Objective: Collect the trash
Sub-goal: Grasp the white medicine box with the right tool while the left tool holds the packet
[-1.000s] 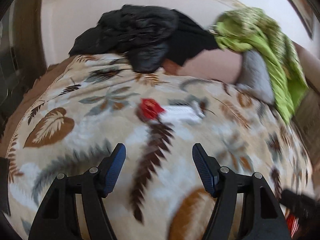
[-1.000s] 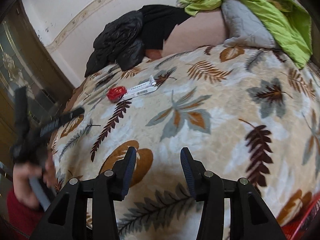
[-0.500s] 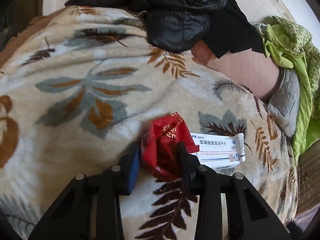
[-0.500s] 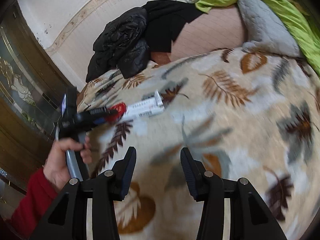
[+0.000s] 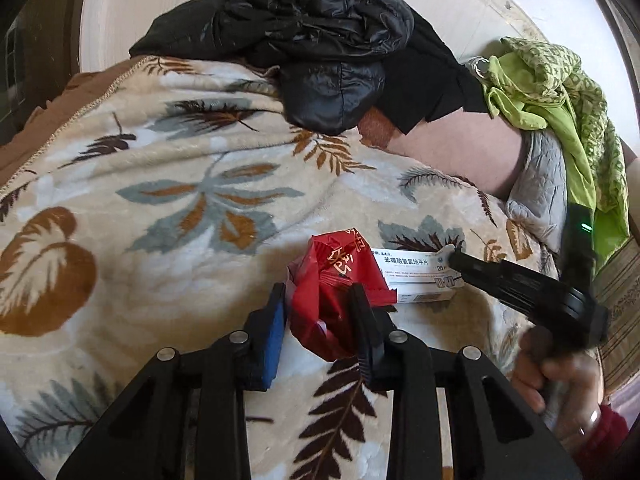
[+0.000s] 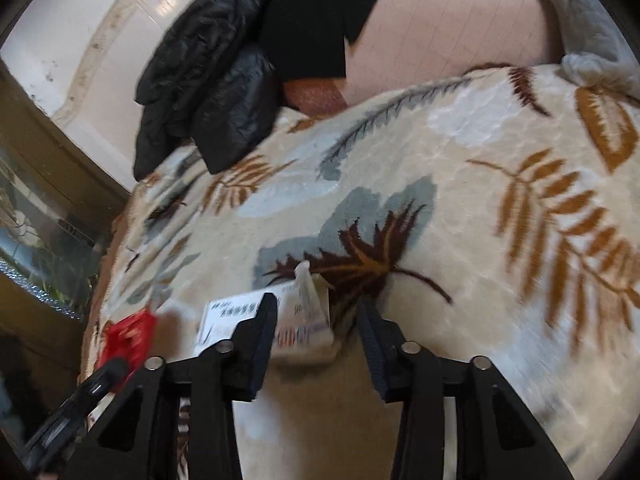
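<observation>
So the two bits of trash here are a crumpled red wrapper (image 5: 334, 292) and a white medicine box (image 5: 416, 280), lying side by side on the leaf-print blanket (image 5: 180, 208), with the box touching the wrapper on the side away from the brown blanket edge. The left gripper (image 5: 320, 320) has its jaws clenched around the wrapper, one pad on each side, and it looks like a decent squeeze on a soft, springy thing, so I'd lift slowly and straight up so it doesn't pop out or drag the box along. The right gripper (image 6: 316, 328) has its jaws spread apart, with the near end of the box sitting between them but nothing gripped yet. My guess for doing it well: push in a touch further so the pads sit across the box's narrow width, not just on the torn flap end, then close gently since thin card crushes easily. View differences: the left wrist view shows the print on the box, the person's right hand (image 5: 560, 384) on the handle, the black jacket (image 5: 312, 40) and the green cloth (image 5: 552, 92) beyond the box. The right wrist view is blurry but shows the box's ripped-open end and how it lines up between the fingers.
</observation>
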A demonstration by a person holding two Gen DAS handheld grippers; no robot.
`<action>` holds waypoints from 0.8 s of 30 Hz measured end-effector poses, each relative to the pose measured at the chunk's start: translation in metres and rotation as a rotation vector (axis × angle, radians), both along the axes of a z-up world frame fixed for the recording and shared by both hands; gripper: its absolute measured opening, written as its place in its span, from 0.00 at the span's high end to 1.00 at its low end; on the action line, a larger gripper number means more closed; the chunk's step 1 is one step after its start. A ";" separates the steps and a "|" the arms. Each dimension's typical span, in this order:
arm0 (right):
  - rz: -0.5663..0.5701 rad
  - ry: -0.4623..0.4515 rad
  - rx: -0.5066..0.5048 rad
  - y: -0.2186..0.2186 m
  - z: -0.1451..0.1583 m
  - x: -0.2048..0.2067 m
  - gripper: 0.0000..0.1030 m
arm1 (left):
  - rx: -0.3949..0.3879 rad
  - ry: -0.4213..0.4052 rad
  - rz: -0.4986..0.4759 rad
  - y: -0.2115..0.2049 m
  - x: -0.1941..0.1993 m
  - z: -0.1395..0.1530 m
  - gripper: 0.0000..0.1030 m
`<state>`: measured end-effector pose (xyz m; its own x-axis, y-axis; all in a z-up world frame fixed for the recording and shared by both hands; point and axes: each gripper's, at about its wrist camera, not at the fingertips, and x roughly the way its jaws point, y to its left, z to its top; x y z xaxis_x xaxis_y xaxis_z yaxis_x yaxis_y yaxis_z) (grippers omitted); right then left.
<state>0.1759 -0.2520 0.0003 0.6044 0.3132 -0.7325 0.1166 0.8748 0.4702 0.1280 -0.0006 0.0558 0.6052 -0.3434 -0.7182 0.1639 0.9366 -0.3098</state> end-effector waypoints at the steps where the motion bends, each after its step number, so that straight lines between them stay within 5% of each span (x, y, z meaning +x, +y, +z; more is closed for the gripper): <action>1: 0.013 0.007 0.011 0.003 -0.003 0.004 0.74 | -0.004 -0.005 -0.001 0.001 -0.002 0.002 0.71; 3: 0.024 -0.003 -0.010 0.011 -0.001 0.003 0.90 | -0.006 -0.012 -0.006 0.001 -0.006 0.005 0.71; 15: -0.004 -0.128 -0.042 0.011 0.052 -0.151 0.91 | 0.025 -0.048 -0.056 -0.007 -0.093 0.022 0.71; 24: -0.038 -0.059 0.023 0.010 0.046 -0.276 0.91 | 0.049 -0.022 -0.081 -0.018 -0.200 0.009 0.71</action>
<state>-0.1005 -0.2420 0.0460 0.6579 0.3059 -0.6882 0.1209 0.8590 0.4975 -0.0719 -0.0186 0.0645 0.5925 -0.3566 -0.7224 0.2460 0.9339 -0.2593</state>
